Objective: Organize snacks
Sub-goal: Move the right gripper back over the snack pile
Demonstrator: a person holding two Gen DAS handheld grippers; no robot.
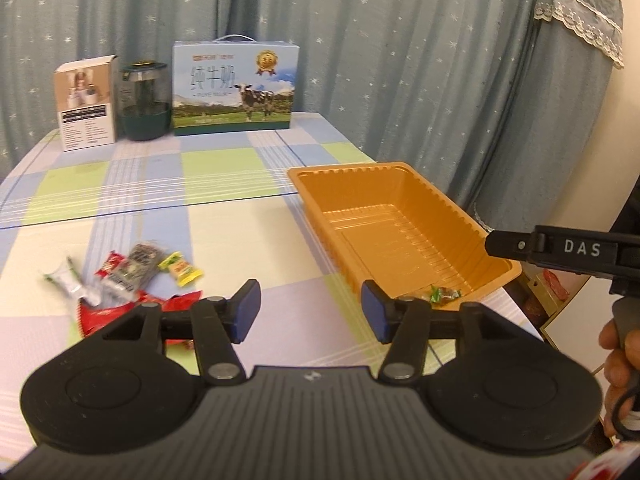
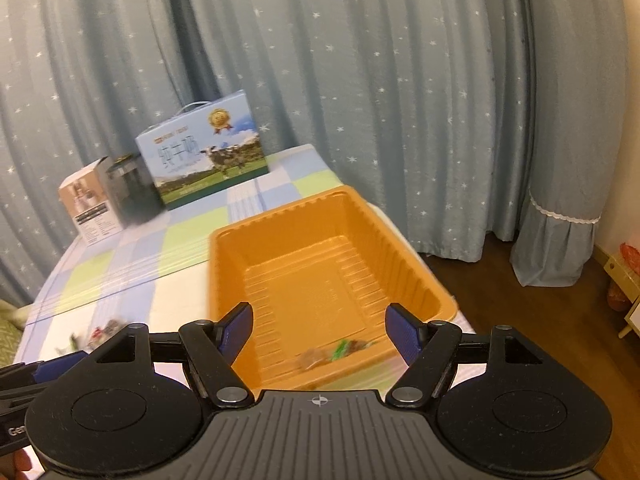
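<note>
Left wrist view first. Left claw [image 1: 310, 312] spread wide apart, nothing between the blue pads [image 1: 244, 312], hanging low over the checked table [image 1: 224, 216]. Orange tray [image 1: 400, 224] just right of it, near the table's right edge, mostly bare inside, with one green-wrapped candy [image 1: 442, 294] lying at the tray's near end. Loose snack pile [image 1: 128, 276] well left of the tray, straight on the cloth: a white-and-green sachet, a small red pack, a dark grey pack, a yellow-green candy and a bigger red bag [image 1: 120, 316] partly tucked under the claw's left finger. Way behind the tray, against the starry curtain [image 1: 360, 60]: milk carton box [image 1: 235, 88], dark green jar [image 1: 145, 100] to its left, and a small tan box [image 1: 86, 104] left of that. Right claw's black body marked DAS [image 1: 560, 248] poking in over the tray's right rim, hand [image 1: 618, 360] gripping the handle below; can't tell the jaw gap from here.

Right wrist view now. Right claw [image 2: 320, 336] also wide apart and holding nothing, hovering over the near end of the orange tray [image 2: 320, 264]. Same candy [image 2: 340, 350], pretty blurred, on the tray floor between the pads. Snack pile [image 2: 100, 332] left of the tray, smeared and hard to read. Milk carton box [image 2: 204, 148] beyond the tray's far left corner.
</note>
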